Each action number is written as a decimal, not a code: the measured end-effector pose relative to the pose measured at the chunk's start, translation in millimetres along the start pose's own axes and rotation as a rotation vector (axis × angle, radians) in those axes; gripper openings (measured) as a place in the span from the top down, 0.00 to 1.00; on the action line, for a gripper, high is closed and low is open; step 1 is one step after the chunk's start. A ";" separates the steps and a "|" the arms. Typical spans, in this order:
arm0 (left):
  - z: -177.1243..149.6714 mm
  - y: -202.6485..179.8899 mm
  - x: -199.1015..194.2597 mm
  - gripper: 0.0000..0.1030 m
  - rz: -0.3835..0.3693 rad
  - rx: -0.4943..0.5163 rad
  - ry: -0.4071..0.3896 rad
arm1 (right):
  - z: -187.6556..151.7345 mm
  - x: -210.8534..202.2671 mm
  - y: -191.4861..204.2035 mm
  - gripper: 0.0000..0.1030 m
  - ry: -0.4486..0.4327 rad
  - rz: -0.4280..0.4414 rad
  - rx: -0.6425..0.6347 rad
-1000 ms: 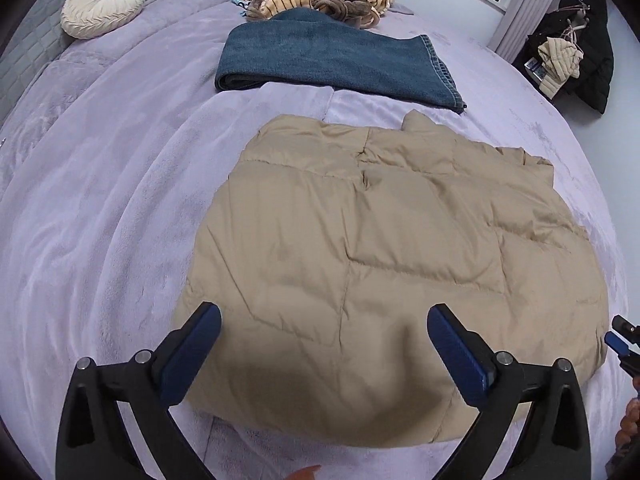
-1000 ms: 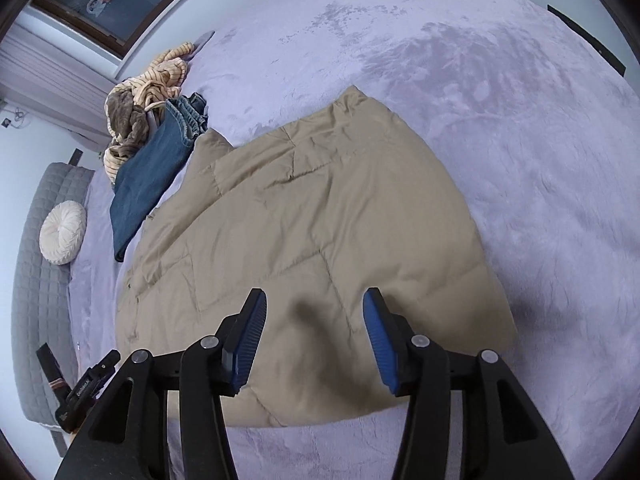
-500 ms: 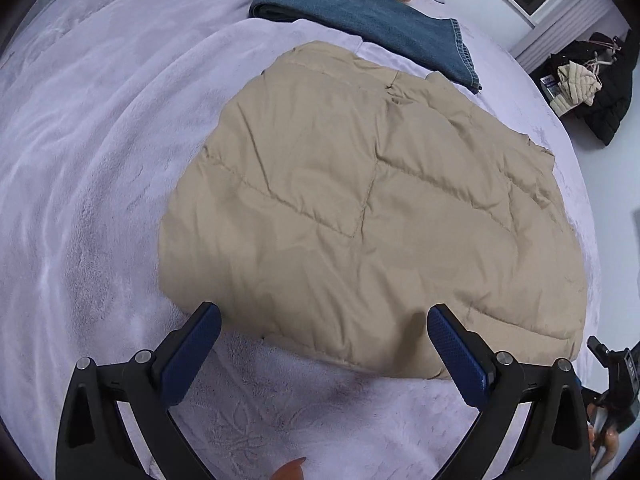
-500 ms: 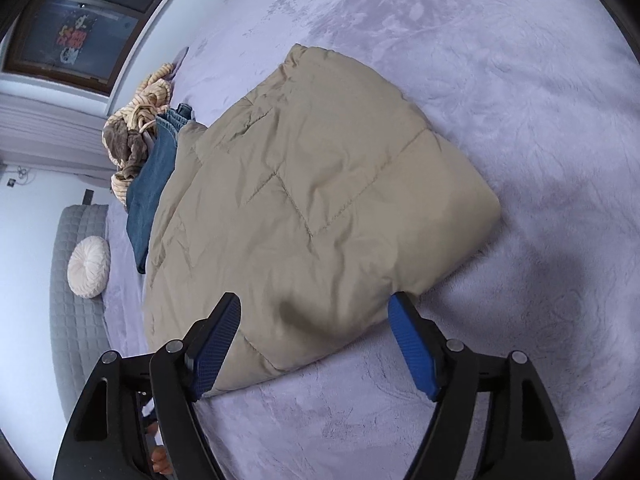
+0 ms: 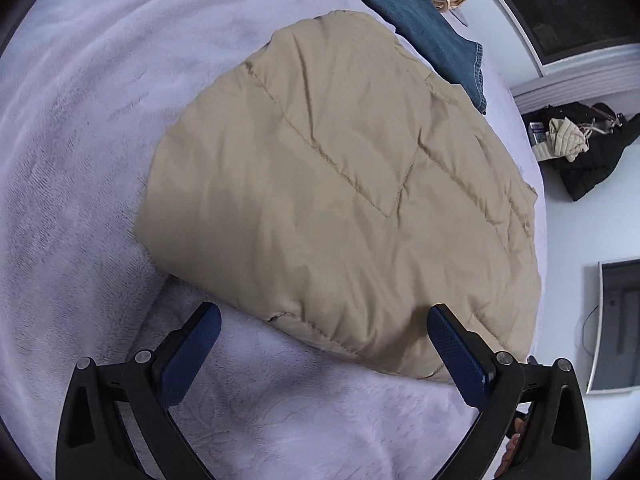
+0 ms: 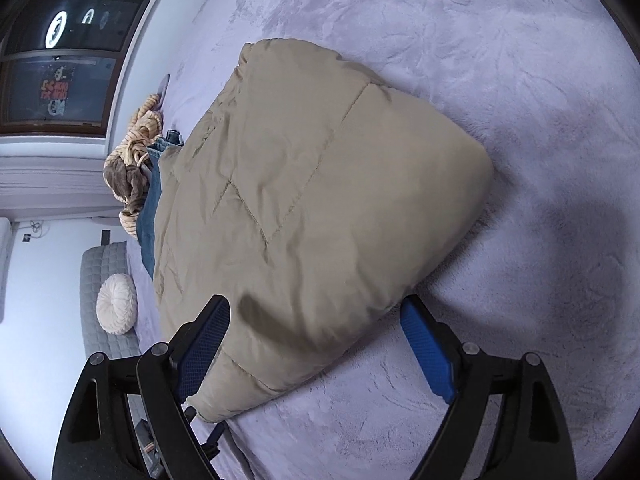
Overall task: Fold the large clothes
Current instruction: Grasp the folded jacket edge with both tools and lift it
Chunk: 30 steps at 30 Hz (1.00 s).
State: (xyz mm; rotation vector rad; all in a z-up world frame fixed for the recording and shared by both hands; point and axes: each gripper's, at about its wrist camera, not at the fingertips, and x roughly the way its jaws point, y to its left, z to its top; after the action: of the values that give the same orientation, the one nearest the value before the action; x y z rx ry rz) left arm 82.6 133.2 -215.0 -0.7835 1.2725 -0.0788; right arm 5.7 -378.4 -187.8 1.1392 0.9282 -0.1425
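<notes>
Most of what I can see is the bed (image 5: 72, 128), covered in a pale lilac plush blanket that runs out to every edge of both views. Spread across its middle lies the tan quilted jacket (image 5: 340, 200), folded into a thick, puffy slab with stitched seams crossing its top; its near hem sits close to the bed's near edge, and one rounded corner bulges toward the right-hand side in the right wrist view (image 6: 320, 208).

Beyond the jacket, toward the far edge of the bed, a pair of folded blue jeans (image 5: 420, 16) lies just beside it, touching or nearly touching its far border. A heap of striped and brown clothes (image 6: 132, 160) sits past the jeans at the far edge. Off the bed, a grey quilted headboard (image 6: 100, 280) carries a round cream cushion (image 6: 117, 304), and dark garments (image 5: 584, 148) are piled on the floor by the wall.

The left gripper (image 5: 324, 354) hangs over the jacket's near hem with its blue-padded jaws spread wide, holding nothing. The right gripper (image 6: 316, 350) is likewise wide open and empty-handed, its jaws straddling the jacket's near corner, one pad over the fabric and the other over the blanket; whether either pad touches I cannot tell.
</notes>
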 end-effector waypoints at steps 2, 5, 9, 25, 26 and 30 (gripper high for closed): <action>0.0 1.2 4.2 0.00 -0.023 -0.015 -0.004 | 1.6 6.3 0.8 0.13 0.007 0.020 0.011; 2.4 -0.7 9.6 0.00 -0.041 -0.023 -0.015 | 2.8 13.2 4.7 0.12 0.009 0.053 0.016; 10.4 -6.1 15.6 0.00 -0.052 -0.016 -0.027 | 3.8 20.1 15.2 0.00 0.005 0.108 0.017; 60.8 -18.1 40.7 0.47 -0.059 -0.095 -0.179 | 17.2 66.6 21.2 0.00 0.085 0.121 0.037; 62.3 -20.9 38.7 0.57 -0.072 -0.070 -0.181 | 17.2 66.0 20.9 0.00 0.086 0.126 0.044; 66.3 -44.5 24.9 0.76 -0.030 0.078 -0.209 | 18.2 62.4 14.6 0.16 0.085 0.151 0.107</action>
State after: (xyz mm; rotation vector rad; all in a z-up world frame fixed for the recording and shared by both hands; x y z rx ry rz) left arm 164.8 120.4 -205.3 -0.7243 1.0537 -0.0679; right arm 63.3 -365.4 -218.7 1.3185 0.9138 -0.0208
